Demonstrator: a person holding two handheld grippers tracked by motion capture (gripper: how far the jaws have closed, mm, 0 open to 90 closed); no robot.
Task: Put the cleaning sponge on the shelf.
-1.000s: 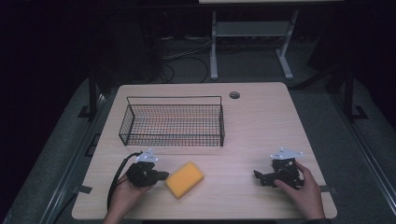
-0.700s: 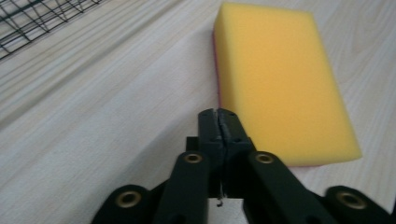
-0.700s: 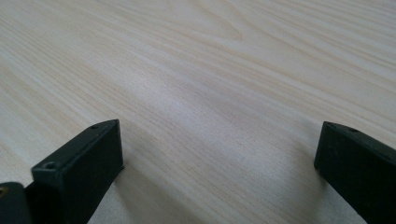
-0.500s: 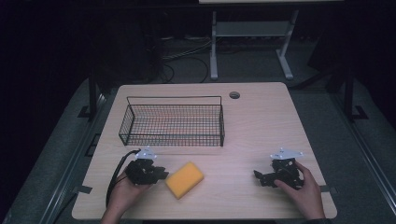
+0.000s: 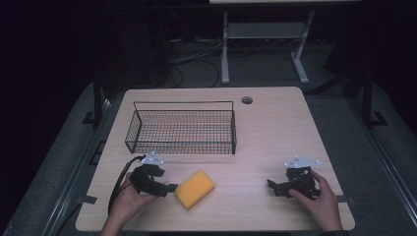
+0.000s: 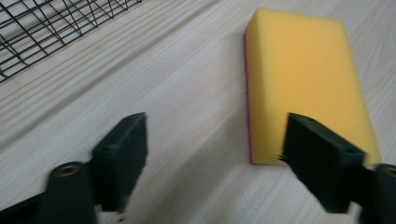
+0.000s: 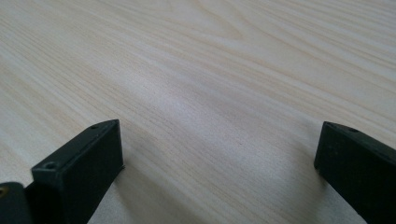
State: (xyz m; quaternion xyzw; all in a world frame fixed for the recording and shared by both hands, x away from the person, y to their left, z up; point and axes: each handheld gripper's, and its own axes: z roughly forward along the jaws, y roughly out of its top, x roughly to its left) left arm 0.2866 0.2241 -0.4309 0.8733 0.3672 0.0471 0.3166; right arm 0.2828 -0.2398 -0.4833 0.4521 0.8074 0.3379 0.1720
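Note:
A yellow sponge (image 5: 195,189) with a pink underside lies flat on the wooden table (image 5: 265,128) near the front. My left gripper (image 5: 166,187) is open and sits just left of the sponge, held low over the table. In the left gripper view the sponge (image 6: 303,84) lies ahead, with my right-hand jaw over its near corner and the other jaw over bare wood. My right gripper (image 5: 273,187) rests on the table at the front right, open, with nothing between its jaws (image 7: 215,163).
A black wire basket (image 5: 182,129) stands empty behind the sponge, toward the left; its mesh (image 6: 56,23) shows at the top left of the left gripper view. A round cable hole (image 5: 247,100) marks the table's back edge.
My left gripper has turned and lifted slightly, edging closer to the sponge's left end. The right gripper and the sponge stay put.

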